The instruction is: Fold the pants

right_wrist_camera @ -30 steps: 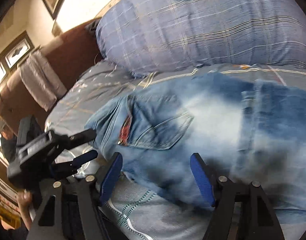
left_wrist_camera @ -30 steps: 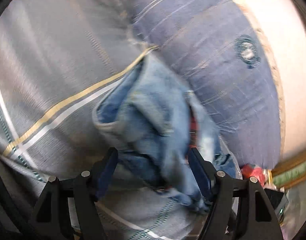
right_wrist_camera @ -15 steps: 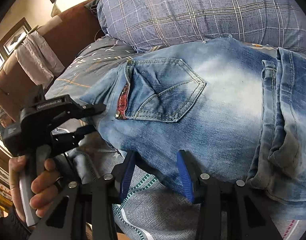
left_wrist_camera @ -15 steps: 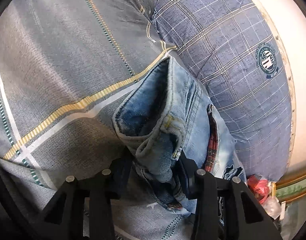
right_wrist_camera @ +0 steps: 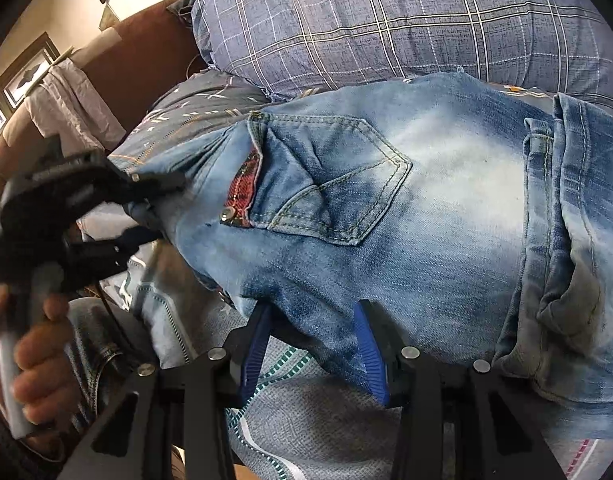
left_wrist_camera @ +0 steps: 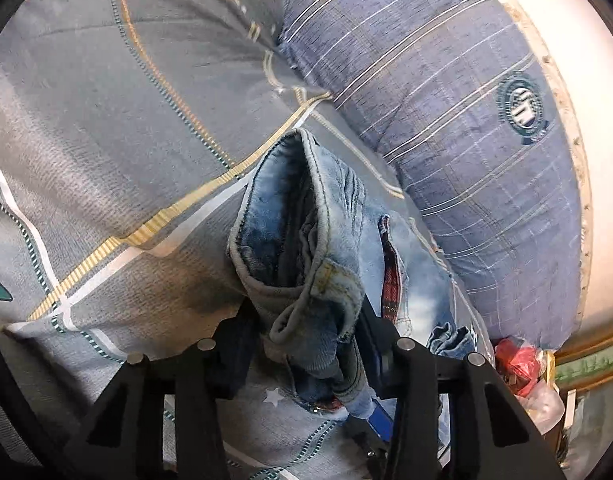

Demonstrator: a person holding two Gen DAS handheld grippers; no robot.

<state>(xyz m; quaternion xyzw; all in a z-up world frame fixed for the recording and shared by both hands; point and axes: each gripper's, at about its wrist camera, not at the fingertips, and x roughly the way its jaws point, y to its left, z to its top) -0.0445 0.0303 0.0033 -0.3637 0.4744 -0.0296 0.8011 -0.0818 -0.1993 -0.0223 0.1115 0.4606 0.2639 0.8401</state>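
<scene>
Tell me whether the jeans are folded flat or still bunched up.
Bunched, not folded flat. The jeans drape loosely on the bed, and their waistband gapes open, pinched in the left gripper; the right gripper clamps another edge.

The left wrist view looks down along its gripper (left_wrist_camera: 306,320), very close on the jeans (left_wrist_camera: 306,248), facing the pillow (left_wrist_camera: 446,120) across the bedsheet (left_wrist_camera: 106,140). The right wrist view sits just as near, low over the jeans (right_wrist_camera: 426,200), facing the same pillow (right_wrist_camera: 386,20) and taking in the left gripper (right_wrist_camera: 146,200). Both share jeans, pillow and sheet.
</scene>
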